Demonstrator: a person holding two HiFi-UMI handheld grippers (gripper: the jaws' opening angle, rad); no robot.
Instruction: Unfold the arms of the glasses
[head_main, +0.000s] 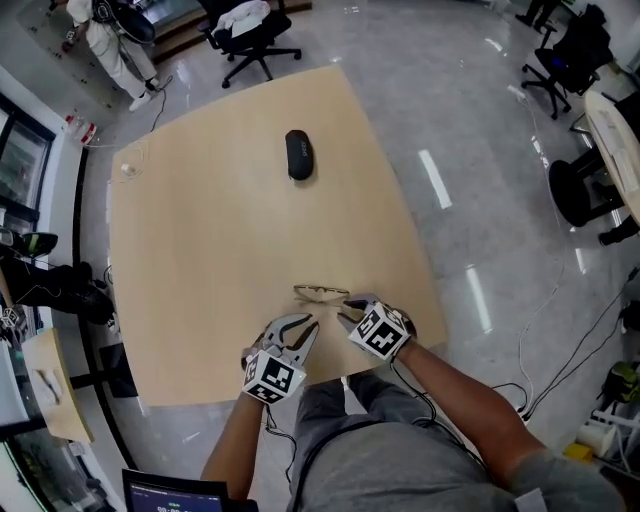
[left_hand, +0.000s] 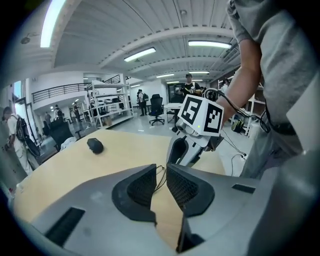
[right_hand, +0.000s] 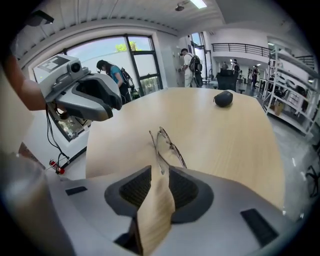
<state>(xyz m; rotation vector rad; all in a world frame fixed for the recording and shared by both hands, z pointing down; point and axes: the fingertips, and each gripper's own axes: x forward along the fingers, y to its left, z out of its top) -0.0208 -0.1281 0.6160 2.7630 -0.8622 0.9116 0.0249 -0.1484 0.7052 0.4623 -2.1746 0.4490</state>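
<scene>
Wooden tabletop (head_main: 220, 250) is seen to carry the glasses (head_main: 321, 293), laid flat with arms apparently still folded. The left tongs (left_hand: 161, 170) are held just beside the glasses' left end and the right tongs (right_hand: 160, 172) at their right end, each parted only narrowly and gripping nothing, presumably so that the frame can be steadied from one side while an arm is caught from the other.
</scene>
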